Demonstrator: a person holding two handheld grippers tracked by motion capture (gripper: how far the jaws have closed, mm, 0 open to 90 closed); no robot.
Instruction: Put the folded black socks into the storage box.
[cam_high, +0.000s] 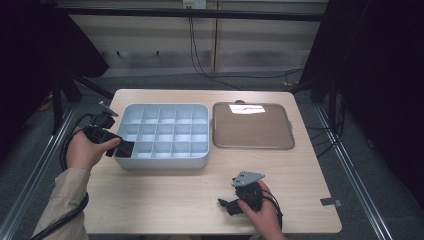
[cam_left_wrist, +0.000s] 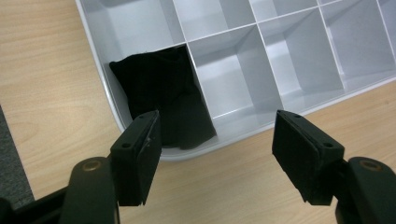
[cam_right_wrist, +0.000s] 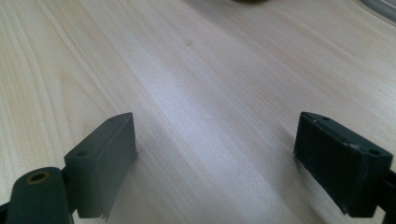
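black cloth (cam_left_wrist: 161, 95) lies in the grey tray's (cam_high: 165, 161) corner compartment; left hand-held gripper (cam_left_wrist: 217, 140) and right hand-held gripper (cam_right_wrist: 215, 154) gape wide, empty; no readable writing.

Black cloth (cam_left_wrist: 163, 100), probably folded, fills the organizer's (cam_left_wrist: 243, 135) corner compartment.

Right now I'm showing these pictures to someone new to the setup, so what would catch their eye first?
Probably the pale grey organizer in the middle of the wooden table, with a black cloth lying in its near-left corner cell. The left tongs hover open just over that cloth. To the organizer's right lies a brown tray, and the right tongs stand open over bare wood near the table's front edge.
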